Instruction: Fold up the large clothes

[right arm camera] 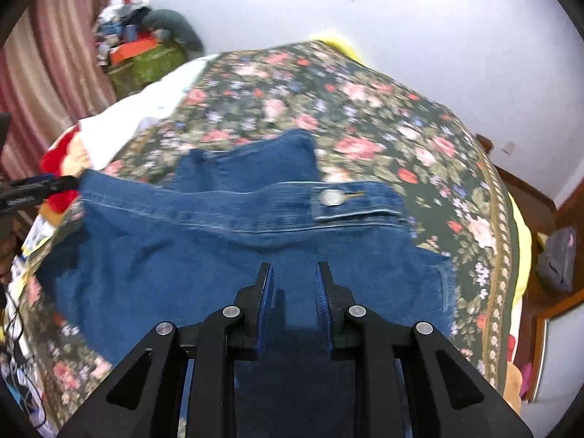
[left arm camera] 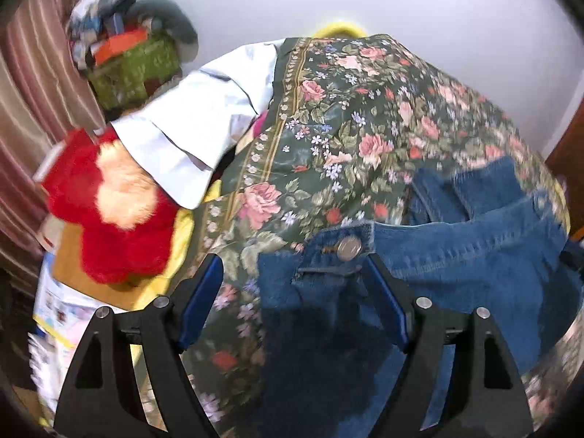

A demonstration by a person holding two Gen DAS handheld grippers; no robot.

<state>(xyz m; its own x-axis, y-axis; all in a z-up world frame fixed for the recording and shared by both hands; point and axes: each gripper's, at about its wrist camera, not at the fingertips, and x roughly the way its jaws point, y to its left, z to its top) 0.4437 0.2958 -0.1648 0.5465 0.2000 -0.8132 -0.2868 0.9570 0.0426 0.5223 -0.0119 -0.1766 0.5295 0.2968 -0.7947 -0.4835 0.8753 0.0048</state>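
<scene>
Green basket [left arm camera: 135,69] overflows with clothes behind the jeans [left arm camera: 456,241]

- Plain white wall [right arm camera: 419,36] behind.
- Bed under a dark green floral bedspread [left arm camera: 346,127].
- Pink-striped curtain [left arm camera: 33,84] at left.
- Green cluttered basket [left arm camera: 135,69] in the corner.
- Brown wooden furniture [right arm camera: 529,189] at right.

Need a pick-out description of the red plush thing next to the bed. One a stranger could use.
Start at the bed with the dark green floral bedspread, jeans lying on it. At the bedspread's left edge a pale blue shirt hangs over the side. The red plush toy sits right under its sleeve: bright red and fuzzy with a cream patch, the only furry item there.
</scene>
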